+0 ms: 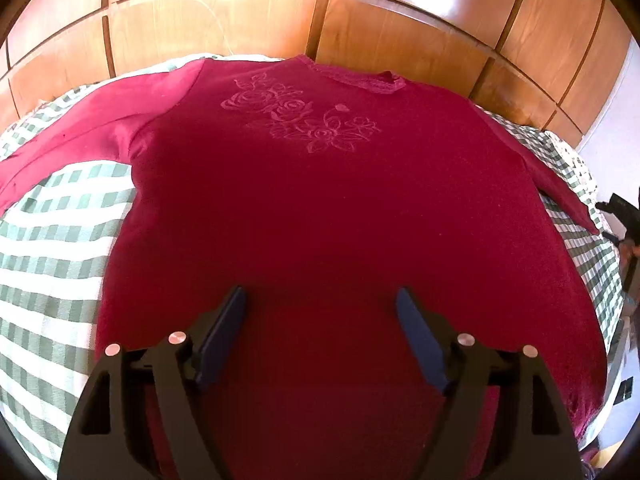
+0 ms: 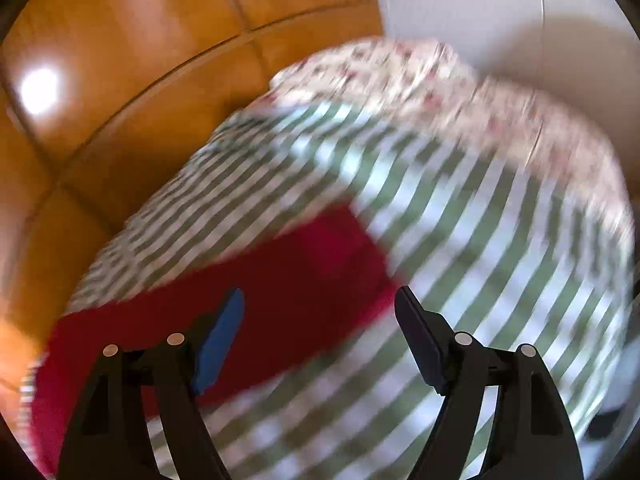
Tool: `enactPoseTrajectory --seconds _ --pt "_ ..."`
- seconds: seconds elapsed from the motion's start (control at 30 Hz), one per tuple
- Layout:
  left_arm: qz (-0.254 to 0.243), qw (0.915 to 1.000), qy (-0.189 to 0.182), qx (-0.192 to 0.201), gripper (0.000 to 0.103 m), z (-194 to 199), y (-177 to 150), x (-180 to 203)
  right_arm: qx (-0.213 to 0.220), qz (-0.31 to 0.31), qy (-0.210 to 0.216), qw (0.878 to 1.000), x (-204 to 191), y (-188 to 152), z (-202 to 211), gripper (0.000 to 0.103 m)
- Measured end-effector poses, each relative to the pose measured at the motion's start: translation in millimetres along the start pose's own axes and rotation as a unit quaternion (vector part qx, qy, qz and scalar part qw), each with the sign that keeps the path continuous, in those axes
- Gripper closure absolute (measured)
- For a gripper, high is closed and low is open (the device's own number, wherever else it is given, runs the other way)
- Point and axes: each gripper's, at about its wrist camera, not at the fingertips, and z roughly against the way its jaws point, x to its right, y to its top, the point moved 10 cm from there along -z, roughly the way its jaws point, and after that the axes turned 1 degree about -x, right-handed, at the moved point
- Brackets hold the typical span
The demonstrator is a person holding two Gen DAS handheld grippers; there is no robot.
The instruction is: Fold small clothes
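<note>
Left wrist view: a red top (image 1: 320,200) lies spread flat on a bed (image 1: 52,248) covered in green-and-white check, its neckline toward the far edge, by a wall of wooden panels (image 1: 224,20). The left tongs (image 1: 322,300) stand open over its near hem, nothing between them.

Right wrist view, blurred: the right tongs (image 2: 320,300) stand open and empty above a red sleeve (image 2: 288,272) on the check cover. A floral cloth (image 2: 400,76) sits at the far edge below a white wall (image 2: 480,4).

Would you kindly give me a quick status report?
Left gripper open over red top. Right gripper open, empty, above sleeve. Top lies flat, unfolded. Nothing in the way.
</note>
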Motion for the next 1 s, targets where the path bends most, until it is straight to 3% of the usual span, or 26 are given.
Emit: enactPoseTrajectory --seconds 0.1,0.17,0.23,0.27,0.3,0.37,0.5,0.6,0.67,0.73,0.87,1.0 --pt "0.001 1.0000 0.003 0.002 0.024 -0.1 0.0 0.4 -0.052 -0.031 0.074 0.995 -26.0 -43.7 -12.2 0.028" --pt "0.003 1.0000 0.003 0.004 0.024 0.3 -0.2 0.3 -0.064 -0.045 0.095 0.992 -41.5 -57.4 -21.5 0.028" --pt "0.003 1.0000 0.002 0.006 0.024 0.5 -0.8 0.2 -0.053 -0.045 0.103 0.992 -59.6 -56.5 -28.0 0.041" --pt "0.003 1.0000 0.002 0.007 0.024 0.7 -1.1 0.2 -0.056 -0.047 0.107 0.992 -66.1 -55.5 -31.9 0.056" --pt "0.003 1.0000 0.002 0.007 0.024 0.9 -1.4 0.2 -0.060 -0.048 0.102 0.992 -70.1 -53.4 -36.5 0.076" --pt "0.003 0.9999 0.000 0.010 0.024 0.8 -1.7 -0.3 -0.049 -0.031 0.068 0.996 -69.4 -42.9 -43.0 0.096" --pt "0.002 0.9999 -0.009 0.014 0.022 -0.3 -3.1 -1.4 -0.029 0.002 -0.015 0.999 -41.5 -31.1 -49.8 0.098" --pt "0.002 0.9998 -0.010 0.015 0.022 0.9 -2.5 -2.9 -0.032 0.009 -0.008 0.999 -36.0 -32.3 -50.8 0.098" --pt "0.006 0.9998 -0.014 0.015 0.022 3.9 -2.5 -4.2 -0.041 0.013 0.009 0.999 -41.2 -37.3 -42.4 0.082" --pt "0.016 0.9995 -0.019 0.019 0.022 11.3 -2.6 -9.3 -0.045 0.018 0.032 0.998 -46.0 -46.1 -27.7 0.034" --pt "0.060 0.9974 -0.007 0.040 0.022 34.1 -2.3 -33.5 -0.069 0.073 0.083 0.992 -79.6 -85.7 3.1 0.033" --pt "0.076 0.9952 0.029 0.055 0.022 61.5 -11.6 -70.2 -0.125 0.140 0.151 0.971 -114.6 -154.5 35.8 0.033"
